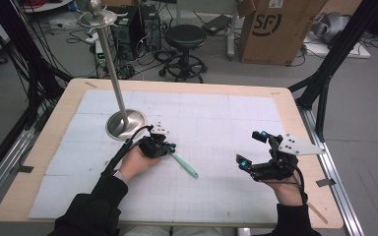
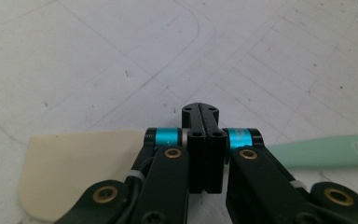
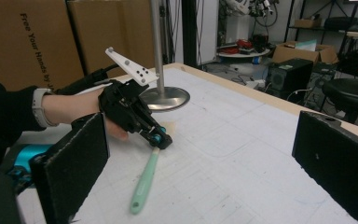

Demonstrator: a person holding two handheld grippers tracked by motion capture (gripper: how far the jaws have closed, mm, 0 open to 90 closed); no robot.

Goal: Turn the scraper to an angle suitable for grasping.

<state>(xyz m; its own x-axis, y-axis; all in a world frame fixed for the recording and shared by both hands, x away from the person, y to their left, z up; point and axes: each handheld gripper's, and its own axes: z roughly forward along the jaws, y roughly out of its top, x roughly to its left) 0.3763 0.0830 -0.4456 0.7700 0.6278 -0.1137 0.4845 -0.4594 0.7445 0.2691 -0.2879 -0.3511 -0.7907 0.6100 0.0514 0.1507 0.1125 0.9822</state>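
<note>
In the high view, the left claw [image 1: 170, 148] lies low on the white mat [image 1: 216, 123] that covers the table [image 1: 300, 113], nearer the table's left edge than its right, just in front of the round base of a metal stand [image 1: 126, 123]. A mint-green spatula [image 1: 186, 165] runs from the claw tip toward the table's near edge, its handle lying on the mat. The right claw [image 1: 251, 149] is held near the table's right edge, its jaws spread wide with nothing between them.

In the left gripper view, the left claw [image 2: 200, 114] has its two jaws pressed flat together above the mat. The spatula's cream blade [image 2: 74, 168] shows at the left behind the linkage and its green handle [image 2: 326, 151] at the right; whether the tip nips the spatula cannot be told.

In the right gripper view, the right claw [image 3: 200, 158] stands wide open and empty. Beyond it the left claw [image 3: 161, 141] touches the top of the spatula [image 3: 144, 184], whose handle points toward the camera.
</note>
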